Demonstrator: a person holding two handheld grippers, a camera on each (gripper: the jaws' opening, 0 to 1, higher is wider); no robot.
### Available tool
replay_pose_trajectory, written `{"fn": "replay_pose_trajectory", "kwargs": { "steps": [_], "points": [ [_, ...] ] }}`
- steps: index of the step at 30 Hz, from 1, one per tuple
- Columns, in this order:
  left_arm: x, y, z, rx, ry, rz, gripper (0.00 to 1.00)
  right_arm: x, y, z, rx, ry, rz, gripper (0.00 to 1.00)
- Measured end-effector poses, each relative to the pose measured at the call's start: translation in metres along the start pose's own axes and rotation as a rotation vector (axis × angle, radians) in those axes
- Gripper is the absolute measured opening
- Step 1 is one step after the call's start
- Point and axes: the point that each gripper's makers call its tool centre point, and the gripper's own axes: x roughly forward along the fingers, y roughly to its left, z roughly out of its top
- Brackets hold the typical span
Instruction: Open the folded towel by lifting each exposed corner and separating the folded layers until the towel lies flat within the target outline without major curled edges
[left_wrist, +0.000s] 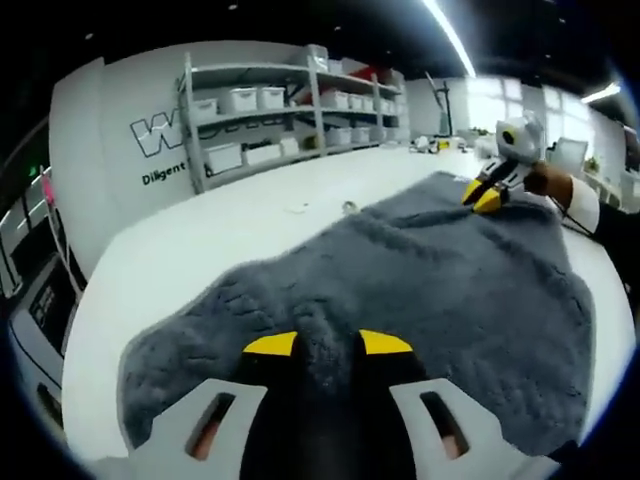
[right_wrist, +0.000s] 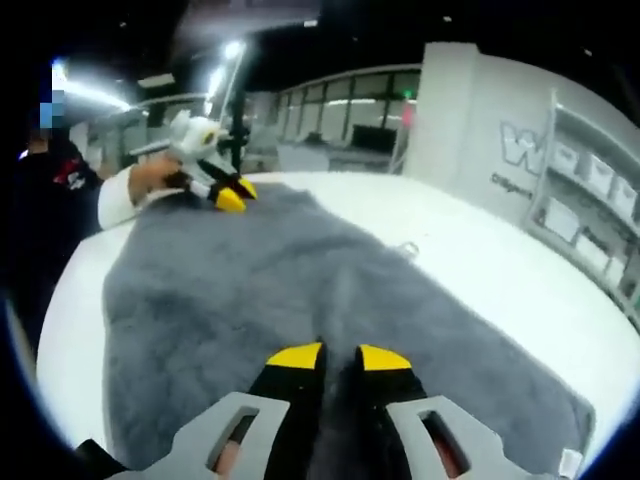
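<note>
A grey fluffy towel (left_wrist: 430, 290) lies spread out along the white table (left_wrist: 190, 260). In the left gripper view, my left gripper (left_wrist: 328, 345) sits at the towel's near end, its yellow-tipped jaws shut on the pile. The right gripper (left_wrist: 487, 197) rests on the far end, held by a hand. From the right gripper view the same towel (right_wrist: 230, 300) stretches away from my right gripper (right_wrist: 339, 357), whose jaws pinch the fabric at this end. At the far end the left gripper (right_wrist: 232, 195) touches the towel. A small white label (right_wrist: 570, 462) shows at one near corner.
Shelves with white bins (left_wrist: 290, 110) stand along the wall behind the table. A small pale object (left_wrist: 348, 207) lies on the bare table beside the towel's long edge (right_wrist: 407, 248). A person in dark clothes (right_wrist: 55, 200) stands at the table's side.
</note>
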Motion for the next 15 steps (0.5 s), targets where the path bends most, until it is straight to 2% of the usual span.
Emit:
{"fn": "replay_pose_trajectory", "kwargs": {
  "steps": [5,13,15],
  "points": [
    [-0.001,-0.006,0.003,0.008,-0.009,-0.016,0.26,-0.010,-0.018,-0.002,0.026,-0.018,-0.039,0.08],
    [-0.002,-0.019,0.007,0.003,-0.026,-0.069,0.25,-0.018,-0.055,-0.021,0.043,0.028,-0.169,0.06],
    [-0.002,-0.022,0.006,0.007,-0.022,-0.078,0.23,-0.018,-0.058,-0.027,0.054,0.042,-0.168,0.06]
  ]
}}
